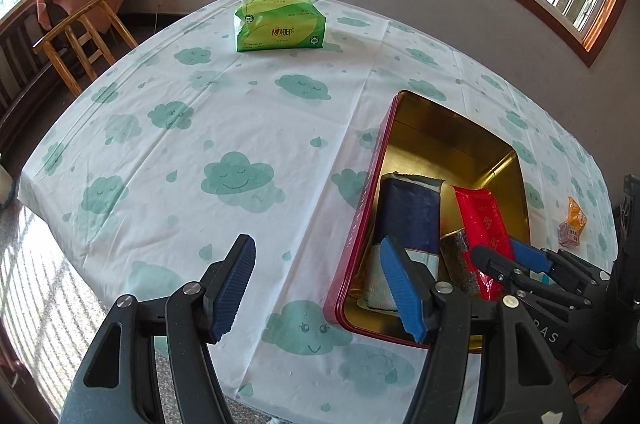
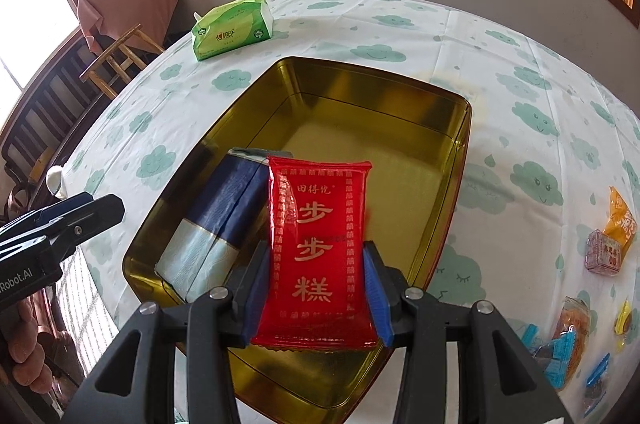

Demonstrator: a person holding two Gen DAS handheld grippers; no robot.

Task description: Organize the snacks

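A red snack packet point(image 2: 316, 252) with gold lettering stands upright between the pads of my right gripper point(image 2: 316, 288), which is shut on it. It hangs over the near end of an open gold-lined tin point(image 2: 460, 160). Inside the tin a dark blue and pale packet point(image 2: 224, 208) leans against the left wall. In the left wrist view my left gripper point(image 1: 320, 290) is open and holds nothing, above the tablecloth at the tin's point(image 1: 384, 144) near-left corner. There the right gripper point(image 1: 500, 256) shows with the red packet point(image 1: 484, 224) beside the blue packet point(image 1: 408, 216).
Several loose snacks lie on the cloth right of the tin: an orange packet point(image 2: 620, 220), a clear pink one point(image 2: 604, 252), blue ones point(image 2: 560, 348). A green tissue pack point(image 1: 280, 24) sits at the far edge. A wooden stool point(image 1: 80, 36) stands beyond the table's left side.
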